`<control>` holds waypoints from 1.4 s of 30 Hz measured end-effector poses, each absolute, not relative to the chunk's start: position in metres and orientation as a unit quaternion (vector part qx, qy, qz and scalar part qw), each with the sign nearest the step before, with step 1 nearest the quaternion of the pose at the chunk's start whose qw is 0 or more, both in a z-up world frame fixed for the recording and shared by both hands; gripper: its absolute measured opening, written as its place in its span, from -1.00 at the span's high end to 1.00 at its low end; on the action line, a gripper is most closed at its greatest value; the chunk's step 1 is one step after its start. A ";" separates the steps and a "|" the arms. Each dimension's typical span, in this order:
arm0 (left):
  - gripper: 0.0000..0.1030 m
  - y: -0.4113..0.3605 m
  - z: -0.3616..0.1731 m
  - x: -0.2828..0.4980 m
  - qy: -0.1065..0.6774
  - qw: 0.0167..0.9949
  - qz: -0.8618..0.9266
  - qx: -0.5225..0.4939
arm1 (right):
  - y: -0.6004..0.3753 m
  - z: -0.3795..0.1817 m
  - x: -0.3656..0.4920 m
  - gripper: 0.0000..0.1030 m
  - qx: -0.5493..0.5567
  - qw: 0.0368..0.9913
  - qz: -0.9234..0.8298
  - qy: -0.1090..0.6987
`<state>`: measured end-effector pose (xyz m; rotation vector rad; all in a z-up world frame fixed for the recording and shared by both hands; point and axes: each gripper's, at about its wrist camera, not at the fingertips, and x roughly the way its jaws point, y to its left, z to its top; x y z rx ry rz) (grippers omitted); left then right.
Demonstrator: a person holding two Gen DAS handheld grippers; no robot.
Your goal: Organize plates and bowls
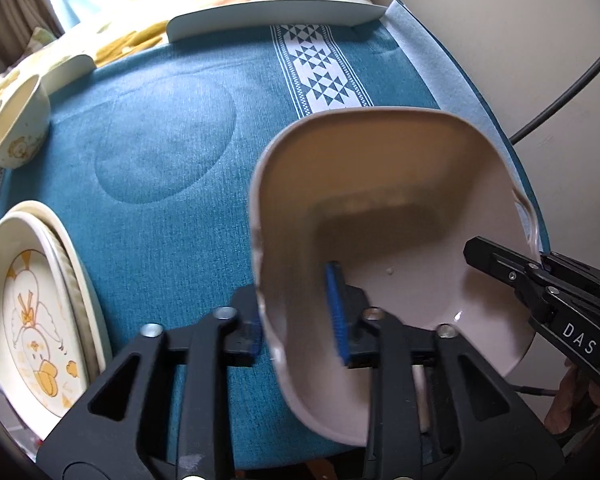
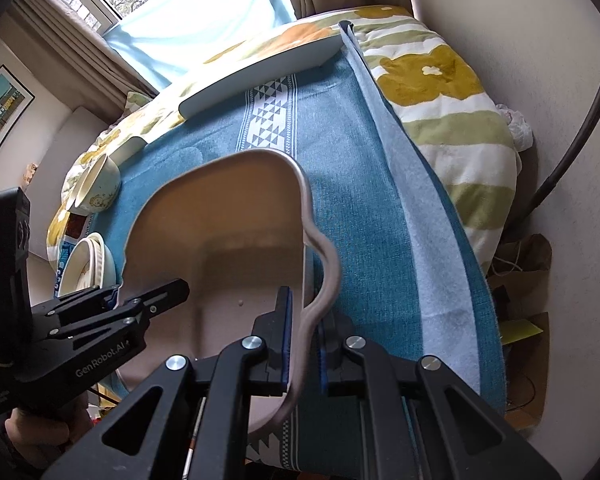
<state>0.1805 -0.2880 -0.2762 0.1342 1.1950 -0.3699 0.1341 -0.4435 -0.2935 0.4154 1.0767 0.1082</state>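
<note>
**A:** Where's the dish right now?

**B:** The big pinkish-beige dish [image 1: 400, 216] sits over the teal tablecloth [image 1: 172, 128], near its right edge, tilted. I've got a gripper on each side of it.

**A:** Both clamped?

**B:** My right gripper [image 2: 302, 344] is pinched tight on the wavy rim, one blue pad inside the dish, the other outside. My left gripper [image 1: 298, 320] straddles the opposite rim, but its jaws stand apart: the inner blue pad [image 1: 336, 312] is clear of the wall, so I'm not squeezing there.

**A:** What else is on the cloth?

**B:** A stack of cream plates [image 1: 32, 312] with a duck drawing at the left edge, well apart from the dish. Further back on the left, a small cream bowl [image 1: 18, 128]. At the far end, a white tray [image 1: 276, 18] lies against the flowered quilt [image 2: 440, 80].
</note>
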 end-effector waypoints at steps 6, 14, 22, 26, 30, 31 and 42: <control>-0.18 -0.289 -0.272 0.176 0.550 0.812 -0.179 0.077 | -0.445 -0.289 0.133 0.66 0.202 0.843 0.039 0.497; -0.18 -0.272 -0.248 0.162 0.538 0.818 -0.191 0.071 | -0.450 -0.257 0.125 0.22 0.210 0.853 0.014 0.478; -0.18 -0.214 -0.156 0.131 0.466 0.858 -0.210 0.053 | -0.404 -0.165 0.112 0.11 0.181 0.891 0.040 0.415; -0.50 -0.168 -0.106 0.124 0.422 0.885 -0.195 0.041 | -0.363 -0.124 0.115 -0.88 0.163 0.910 0.064 0.377; -0.99 -0.119 -0.073 0.129 0.393 0.905 -0.160 0.024 | -0.317 -0.100 0.123 -0.94 0.142 0.924 0.084 0.346; -0.99 -0.105 -0.070 0.133 0.399 0.903 -0.155 0.021 | -0.306 -0.096 0.126 -0.94 0.135 0.927 0.085 0.339; -0.99 0.025 -0.076 0.178 0.434 0.897 -0.076 -0.031 | -0.210 -0.106 0.188 -0.94 0.083 0.911 0.119 0.386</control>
